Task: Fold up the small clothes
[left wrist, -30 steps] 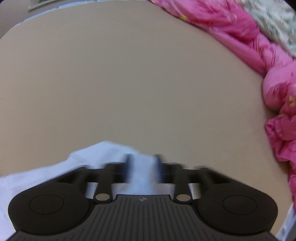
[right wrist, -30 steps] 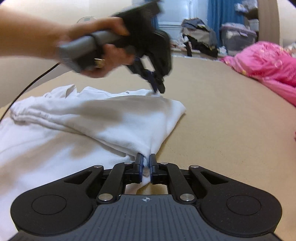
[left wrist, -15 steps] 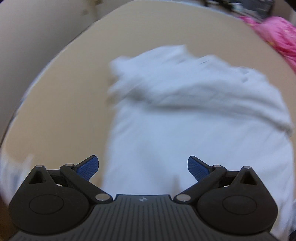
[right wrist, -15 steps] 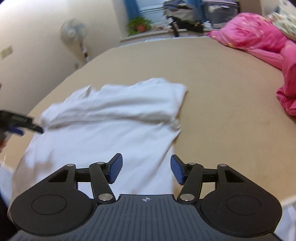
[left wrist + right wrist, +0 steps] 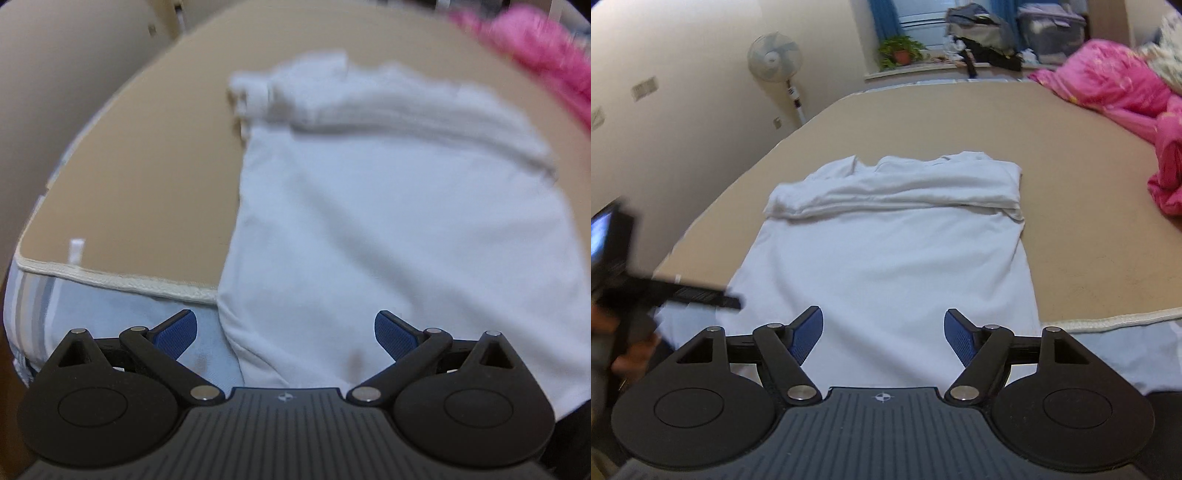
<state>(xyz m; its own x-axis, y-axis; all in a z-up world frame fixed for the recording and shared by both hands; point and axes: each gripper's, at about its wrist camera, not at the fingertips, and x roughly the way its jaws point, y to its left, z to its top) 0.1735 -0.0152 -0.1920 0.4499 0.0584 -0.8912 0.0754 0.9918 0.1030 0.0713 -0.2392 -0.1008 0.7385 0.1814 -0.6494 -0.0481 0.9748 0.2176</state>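
The left gripper (image 5: 286, 334) gapes wide, holding nothing; the right gripper (image 5: 882, 338) is opening, also holding nothing. Beyond both, the white shirt (image 5: 886, 254) lies on the bed (image 5: 1089, 236), its far end folded over.

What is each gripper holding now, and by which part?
Nothing. The left gripper is open, the right gripper is opening, both empty above the white garment.

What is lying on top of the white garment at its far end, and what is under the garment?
On the white garment lies its own folded-over top part. Under it shows the tan bed cover; whatever is between the layers is covered.
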